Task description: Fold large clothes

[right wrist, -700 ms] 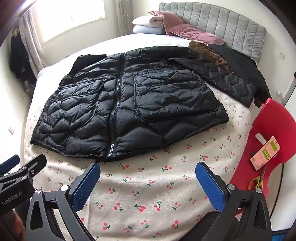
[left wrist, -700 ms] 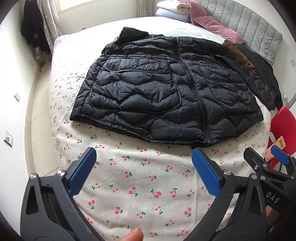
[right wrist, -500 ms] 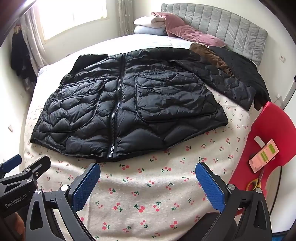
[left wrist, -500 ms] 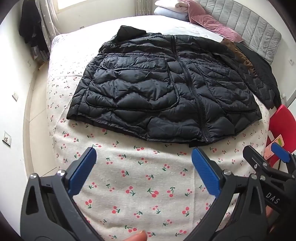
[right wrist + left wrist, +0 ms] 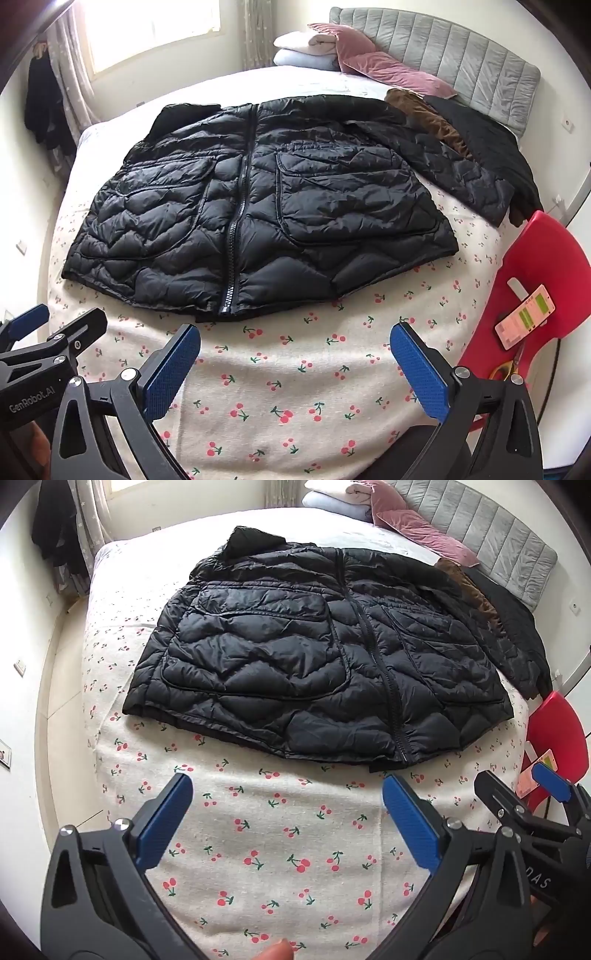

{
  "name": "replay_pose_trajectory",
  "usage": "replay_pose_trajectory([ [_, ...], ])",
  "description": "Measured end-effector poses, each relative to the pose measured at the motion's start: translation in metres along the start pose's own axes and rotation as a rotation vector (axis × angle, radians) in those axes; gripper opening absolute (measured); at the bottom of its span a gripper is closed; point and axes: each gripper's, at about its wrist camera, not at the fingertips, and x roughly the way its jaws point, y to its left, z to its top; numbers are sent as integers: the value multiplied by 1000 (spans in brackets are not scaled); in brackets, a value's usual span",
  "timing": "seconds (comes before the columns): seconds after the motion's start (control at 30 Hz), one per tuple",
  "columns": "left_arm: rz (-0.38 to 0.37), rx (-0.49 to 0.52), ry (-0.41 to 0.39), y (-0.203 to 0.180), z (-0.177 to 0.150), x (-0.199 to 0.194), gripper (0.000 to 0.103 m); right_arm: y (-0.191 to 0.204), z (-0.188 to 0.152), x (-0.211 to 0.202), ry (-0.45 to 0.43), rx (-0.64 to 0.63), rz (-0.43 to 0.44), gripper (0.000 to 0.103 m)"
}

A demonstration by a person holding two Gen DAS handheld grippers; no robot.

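Observation:
A black quilted puffer jacket (image 5: 303,664) lies flat and zipped on the cherry-print bedspread (image 5: 277,849), hem toward me, hood at the far end. It also shows in the right wrist view (image 5: 258,221), with its right sleeve (image 5: 461,173) stretched out toward the headboard. My left gripper (image 5: 288,812) is open and empty, held above the bedspread just short of the hem. My right gripper (image 5: 295,354) is open and empty, also short of the hem near the zipper end (image 5: 225,310). Each gripper shows at the edge of the other's view.
A brown garment (image 5: 428,118) and another black garment (image 5: 491,144) lie beside the sleeve near the grey headboard (image 5: 461,55). Pink pillows (image 5: 388,70) and folded bedding (image 5: 306,48) sit at the bed's head. A red chair (image 5: 528,295) with a phone (image 5: 524,317) stands at right.
Both grippers have drawn slightly back and up from the bed; the jacket looks a little farther away. Both stay open and the jacket has not moved.

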Motion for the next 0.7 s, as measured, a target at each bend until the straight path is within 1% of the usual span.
replay_pose_trajectory([
  [0.33, -4, 5, -16, 0, 0, -4, 102, 2, 1, 1, -1, 1, 0, 103],
  [0.7, -5, 6, -14, 0, -1, -3, 102, 2, 1, 1, 1, 2, 3, 103],
])
